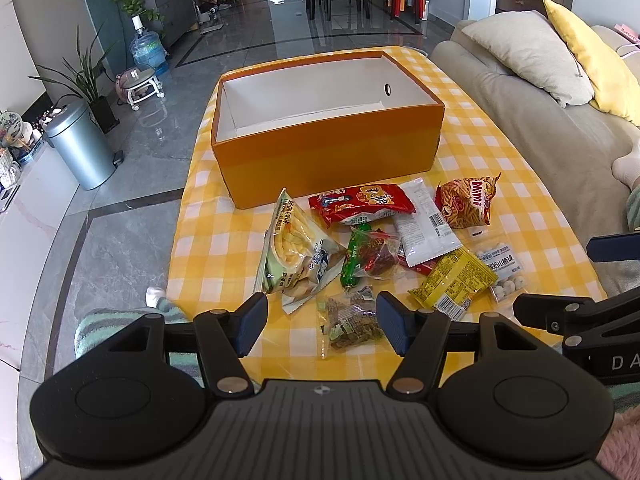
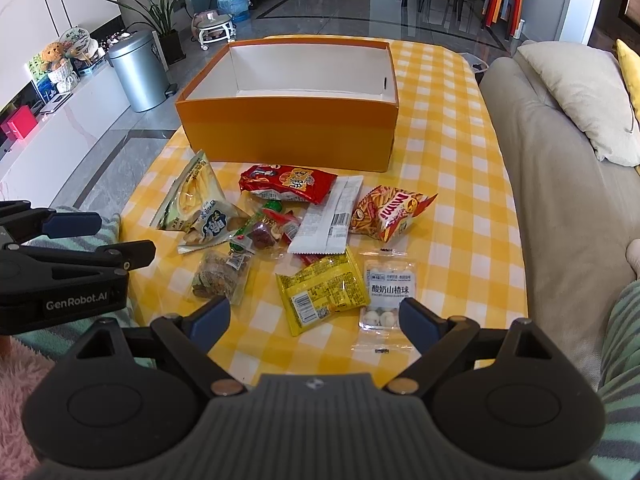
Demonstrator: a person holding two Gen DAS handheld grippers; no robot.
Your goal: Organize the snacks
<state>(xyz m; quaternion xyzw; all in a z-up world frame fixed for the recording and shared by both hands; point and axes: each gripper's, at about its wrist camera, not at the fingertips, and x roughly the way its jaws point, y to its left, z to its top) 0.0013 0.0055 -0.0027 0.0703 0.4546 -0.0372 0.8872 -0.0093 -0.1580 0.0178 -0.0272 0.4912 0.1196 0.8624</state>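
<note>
Yellow-checked tablecloth holds a "Mimi" packet; both grippers' jaws gape wide, empty.

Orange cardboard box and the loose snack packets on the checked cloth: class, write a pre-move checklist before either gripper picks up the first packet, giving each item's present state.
1. Orange cardboard box open at the top, no lid in the way: ok.
2. White inside of the box free of packets where visible: ok.
3. Left gripper jaws open, nothing held: ok.
4. Right gripper jaws open, nothing held: ok.
5. Yellow printed snack packet lying free for a clean grasp: not ok, its far end lies over something red.
6. All packets on the yellow checked tablecloth, none hanging off the edge: ok.
</note>
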